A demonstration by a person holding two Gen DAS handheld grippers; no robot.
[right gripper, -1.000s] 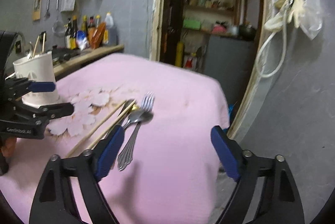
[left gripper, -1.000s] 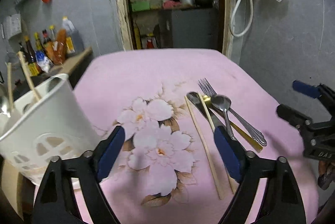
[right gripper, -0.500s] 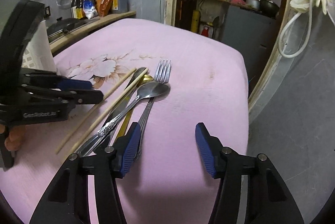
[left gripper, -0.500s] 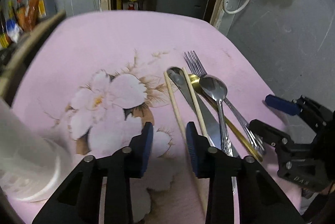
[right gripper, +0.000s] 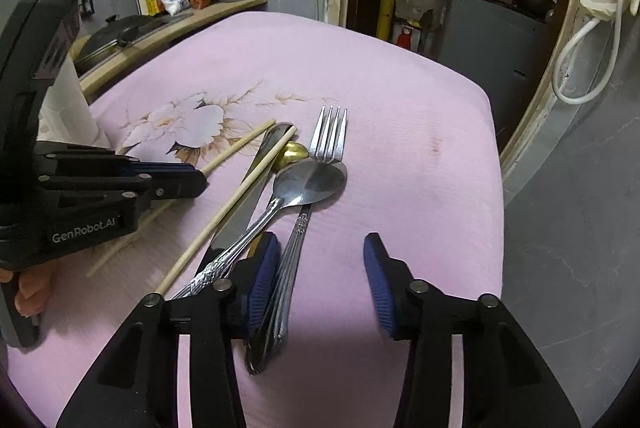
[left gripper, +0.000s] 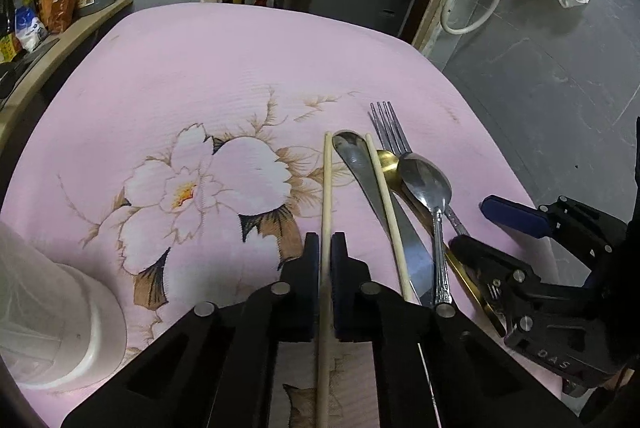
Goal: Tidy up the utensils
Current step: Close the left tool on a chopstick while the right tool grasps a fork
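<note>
The left gripper [left gripper: 326, 248] is clamped on a chopstick [left gripper: 327, 188]. The right gripper [right gripper: 318, 268] is closing, fingers apart, the fork [right gripper: 298, 228] handle against its left finger [right gripper: 262, 272].

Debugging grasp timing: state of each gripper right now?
Left gripper: shut on the chopstick.
Right gripper: open, jaws closing; fork handle between them, against the left pad only.

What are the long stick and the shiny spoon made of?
The chopstick looks like pale wood or bamboo: matte, cream-coloured, no shine. The spoon looks like polished steel: silvery, mirror-like reflections in its bowl, with an embossed pattern on the handle. Neither can be told for certain by look alone.
</note>
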